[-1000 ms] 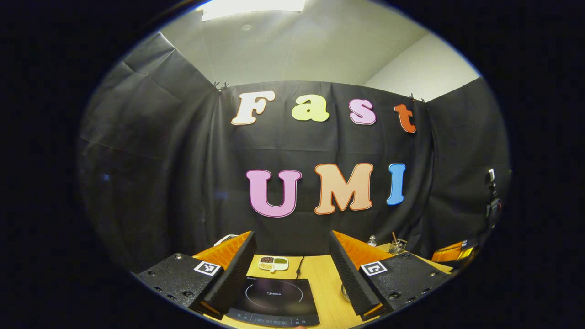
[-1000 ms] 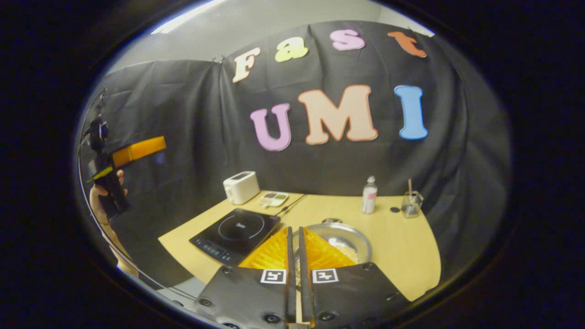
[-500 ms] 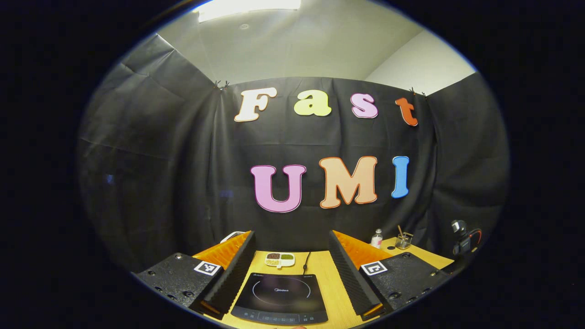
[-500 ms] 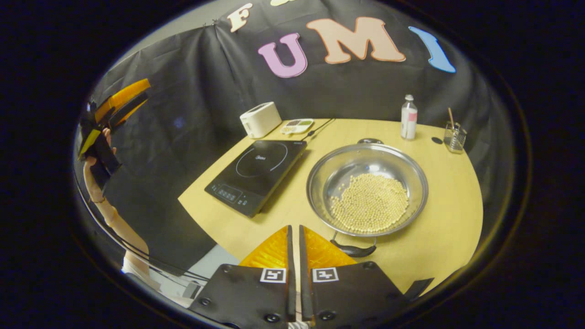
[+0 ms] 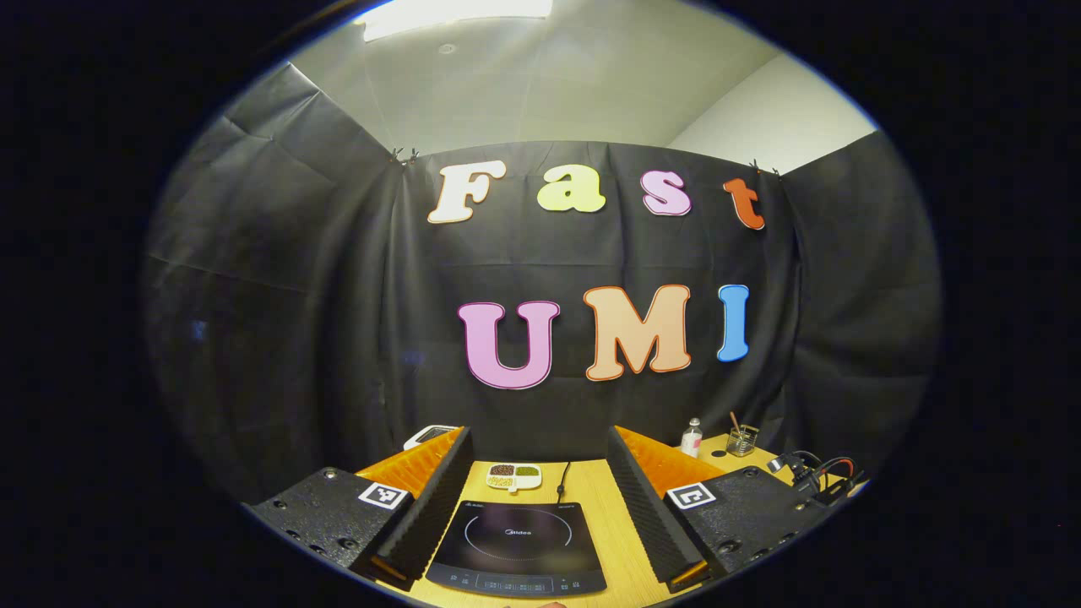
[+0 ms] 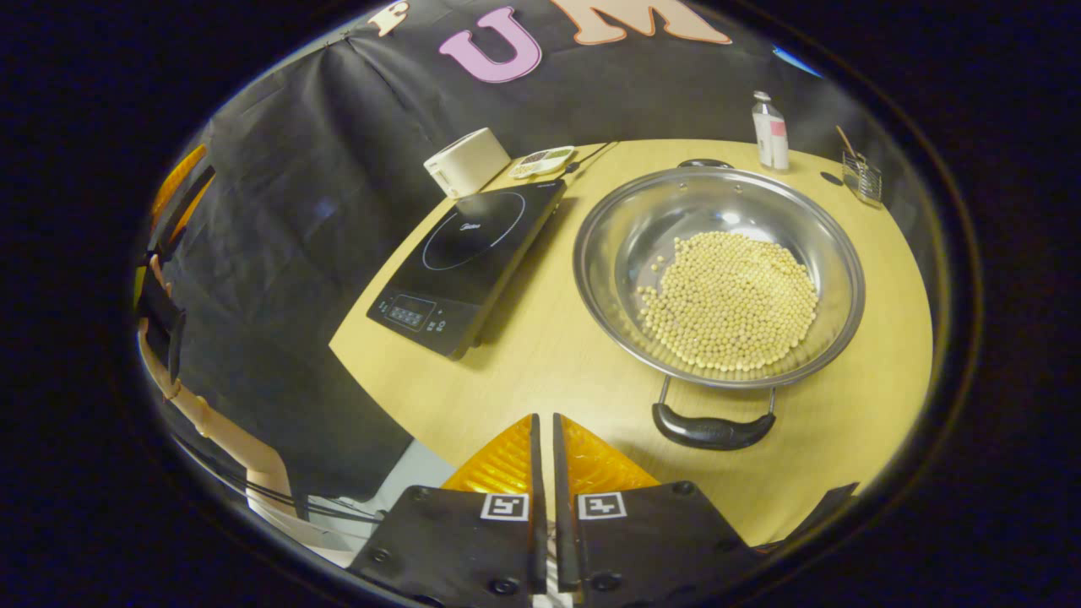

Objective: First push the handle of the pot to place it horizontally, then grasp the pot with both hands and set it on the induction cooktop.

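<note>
- Pot (image 6: 718, 270): wide, shallow steel pan on the table (image 6: 540, 371), just right of the cooktop (image 6: 469, 262), apart from it.
- Load: loose beans (image 6: 730, 312) cover the bottom; probably fairly heavy, and they shift if tilted.
- Steel wall looks rigid and slick; take hold at the near handle (image 6: 714, 426) and far handle (image 6: 705, 163).
- Right gripper (image 6: 546, 439): fingers almost together, empty, short of the near handle.
- Left gripper (image 5: 540, 481): spread wide, empty, above the cooktop.

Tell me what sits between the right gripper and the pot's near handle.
Nothing: in the right gripper view, bare table separates the right gripper from the pot's near handle.
</note>
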{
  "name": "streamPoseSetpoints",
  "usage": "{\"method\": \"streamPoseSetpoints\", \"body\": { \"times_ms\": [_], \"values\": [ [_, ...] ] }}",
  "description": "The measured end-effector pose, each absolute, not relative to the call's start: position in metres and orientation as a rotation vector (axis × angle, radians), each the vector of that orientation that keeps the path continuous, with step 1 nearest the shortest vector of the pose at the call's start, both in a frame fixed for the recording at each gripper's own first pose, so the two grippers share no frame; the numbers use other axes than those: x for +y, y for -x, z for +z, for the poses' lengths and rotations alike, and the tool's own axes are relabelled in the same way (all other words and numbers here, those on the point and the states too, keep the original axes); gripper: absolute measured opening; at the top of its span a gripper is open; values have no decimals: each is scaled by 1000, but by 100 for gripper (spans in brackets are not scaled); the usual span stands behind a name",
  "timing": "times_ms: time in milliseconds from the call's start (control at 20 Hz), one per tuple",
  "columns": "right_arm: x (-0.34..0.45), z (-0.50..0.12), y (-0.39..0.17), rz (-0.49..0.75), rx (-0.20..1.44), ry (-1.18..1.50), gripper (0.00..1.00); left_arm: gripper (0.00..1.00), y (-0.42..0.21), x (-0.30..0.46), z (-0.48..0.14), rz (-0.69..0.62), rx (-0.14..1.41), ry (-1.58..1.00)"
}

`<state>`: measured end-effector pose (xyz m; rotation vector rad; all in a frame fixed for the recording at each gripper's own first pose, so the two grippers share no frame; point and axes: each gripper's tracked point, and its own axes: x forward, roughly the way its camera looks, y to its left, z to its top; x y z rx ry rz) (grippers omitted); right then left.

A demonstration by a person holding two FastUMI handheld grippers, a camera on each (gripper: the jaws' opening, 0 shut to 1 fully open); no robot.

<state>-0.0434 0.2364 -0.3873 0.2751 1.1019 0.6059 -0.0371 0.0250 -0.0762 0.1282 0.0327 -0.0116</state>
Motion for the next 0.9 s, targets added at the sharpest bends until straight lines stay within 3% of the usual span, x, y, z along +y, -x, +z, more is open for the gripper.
{"method": "streamPoseSetpoints", "body": {
  "times_ms": [200, 250, 300, 350, 400, 500, 900],
  "values": [
    [225, -397, 38, 550, 1128, -233, 8, 96, 37, 31, -79, -8, 36, -133],
    [222, -399, 35, 537, 1125, -229, 0, 93, 36, 33, -80, -4, 37, -136],
    [219, -401, 31, 521, 1119, -231, 9, 96, 36, 35, -80, 1, 37, -136],
    [216, -403, 27, 502, 1112, -225, 9, 96, 35, 37, -82, 3, 40, -134],
    [213, -404, 25, 493, 1111, -232, 0, 96, 36, 38, -83, 4, 44, -131],
    [211, -399, 23, 475, 1102, -256, 4, 96, 35, 40, -87, 4, 51, -123],
    [148, -421, -5, 348, 1051, -55, 2, 93, 30, 53, -106, 5, 89, -85]
  ]
}}
